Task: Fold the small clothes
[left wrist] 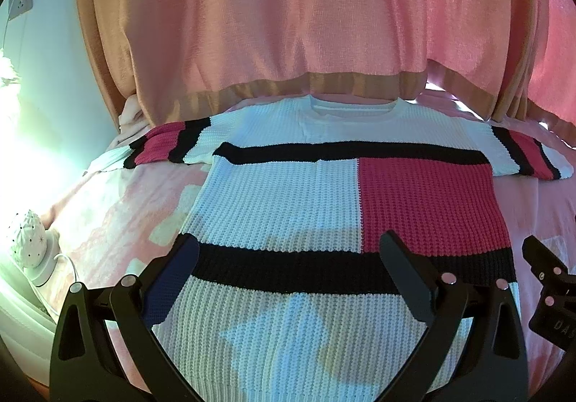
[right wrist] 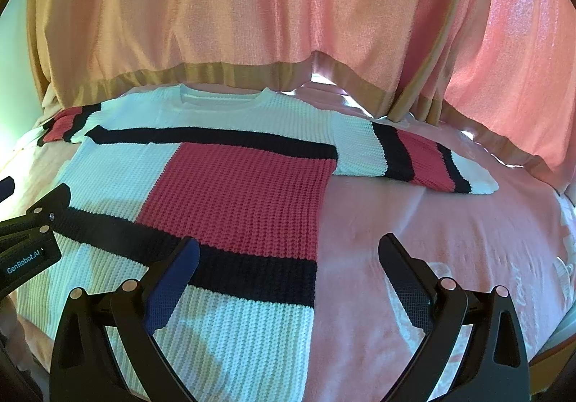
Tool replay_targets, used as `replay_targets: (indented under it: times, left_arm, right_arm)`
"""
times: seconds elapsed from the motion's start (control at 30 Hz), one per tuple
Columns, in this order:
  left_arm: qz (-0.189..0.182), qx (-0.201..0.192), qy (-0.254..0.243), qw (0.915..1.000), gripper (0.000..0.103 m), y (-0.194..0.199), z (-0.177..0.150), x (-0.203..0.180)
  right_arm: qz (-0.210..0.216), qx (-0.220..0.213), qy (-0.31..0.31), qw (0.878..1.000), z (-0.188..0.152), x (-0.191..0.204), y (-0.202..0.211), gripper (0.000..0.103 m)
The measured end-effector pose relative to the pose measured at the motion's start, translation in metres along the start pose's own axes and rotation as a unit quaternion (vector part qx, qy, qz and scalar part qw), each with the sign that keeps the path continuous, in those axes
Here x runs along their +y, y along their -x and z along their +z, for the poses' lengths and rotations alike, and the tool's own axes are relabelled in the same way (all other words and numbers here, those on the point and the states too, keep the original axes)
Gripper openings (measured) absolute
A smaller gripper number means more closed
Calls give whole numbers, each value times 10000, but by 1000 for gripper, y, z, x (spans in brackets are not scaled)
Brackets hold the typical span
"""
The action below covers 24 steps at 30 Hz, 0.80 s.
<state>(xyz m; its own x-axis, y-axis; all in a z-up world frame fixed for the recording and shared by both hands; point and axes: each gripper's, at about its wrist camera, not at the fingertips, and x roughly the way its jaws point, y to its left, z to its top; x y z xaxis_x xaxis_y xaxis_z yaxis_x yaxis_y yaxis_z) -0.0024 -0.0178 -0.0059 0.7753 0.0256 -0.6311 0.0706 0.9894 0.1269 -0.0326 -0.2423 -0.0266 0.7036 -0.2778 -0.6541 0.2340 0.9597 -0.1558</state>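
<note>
Our left gripper [left wrist: 289, 243] hovers spread over the sweater's lower hem, pinching nothing | our right gripper [right wrist: 288, 247] spread too, above the hem's right corner | knit sweater [left wrist: 288, 193] lies flat, sleeves out, on the pink bedspread [right wrist: 432, 240] | pink curtain [left wrist: 288, 17] hangs behind the collar

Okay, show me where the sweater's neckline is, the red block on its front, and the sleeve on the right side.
sweater's neckline [left wrist: 354, 106]: left wrist view, on the collar band.
red block [right wrist: 248, 197]: right wrist view, middle of the red panel.
right sleeve [right wrist: 414, 153]: right wrist view, on its striped part.
</note>
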Motion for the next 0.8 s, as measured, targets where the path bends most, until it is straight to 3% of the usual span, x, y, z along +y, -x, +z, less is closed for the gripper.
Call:
replay_targets:
  times: [0.8]
  left_arm:
    - [0, 17, 16, 10000, 98, 0, -1, -1]
  right_arm:
    - [6, 0, -2, 10000, -2, 2, 1, 98]
